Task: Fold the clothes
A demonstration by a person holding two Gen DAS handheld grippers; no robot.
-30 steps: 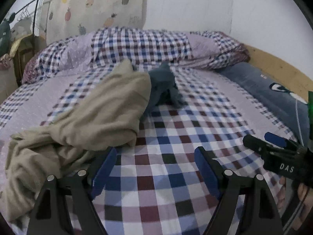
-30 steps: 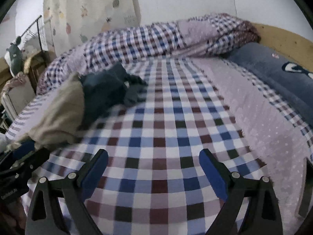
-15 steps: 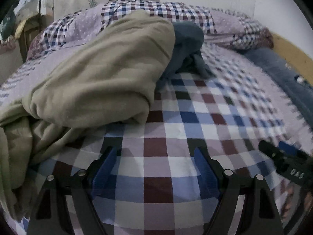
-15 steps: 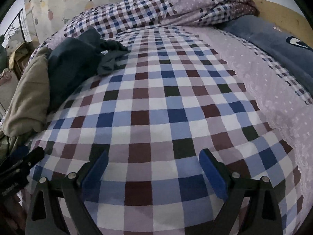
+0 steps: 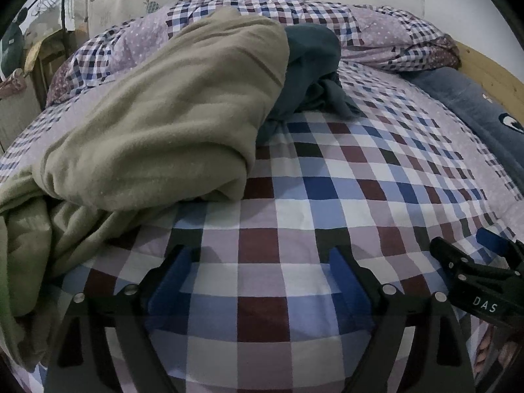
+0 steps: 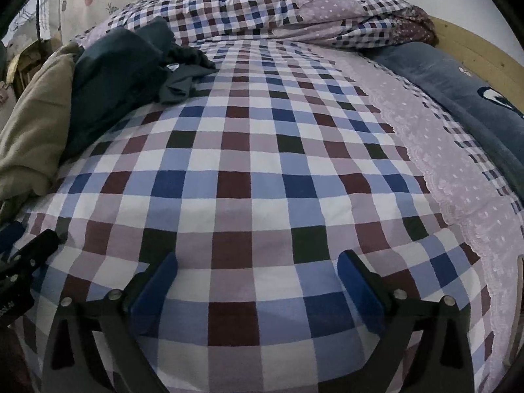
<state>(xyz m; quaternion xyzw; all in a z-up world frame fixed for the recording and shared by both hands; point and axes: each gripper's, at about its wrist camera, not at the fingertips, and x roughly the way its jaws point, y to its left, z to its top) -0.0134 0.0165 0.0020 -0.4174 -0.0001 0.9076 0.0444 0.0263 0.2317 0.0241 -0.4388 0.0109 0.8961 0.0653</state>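
Right now the clothes lie in a messy pile on the left part of the bed. On top is a big tan piece of clothing point(image 5: 157, 124), all bunched up. Behind it, touching it, is a dark blue-green piece point(image 5: 308, 65), crumpled too. Both rest on the checked bedspread point(image 5: 327, 180).

Near the front edge of the tan piece sits the left claw point(image 5: 260, 262). Its blue fingers point(image 5: 170, 281) are spread wide apart and hold nothing. They are low over the bare checks, just beside the tan cloth but not touching it.

Farther right is the right claw point(image 6: 258, 271), also wide open with nothing in it, over bare bedspread.

At the far end lies a rolled-up checked blanket point(image 6: 262, 9). A blue pillow point(image 6: 458, 88) lies along the right side, by the wooden bed frame point(image 6: 475, 49).
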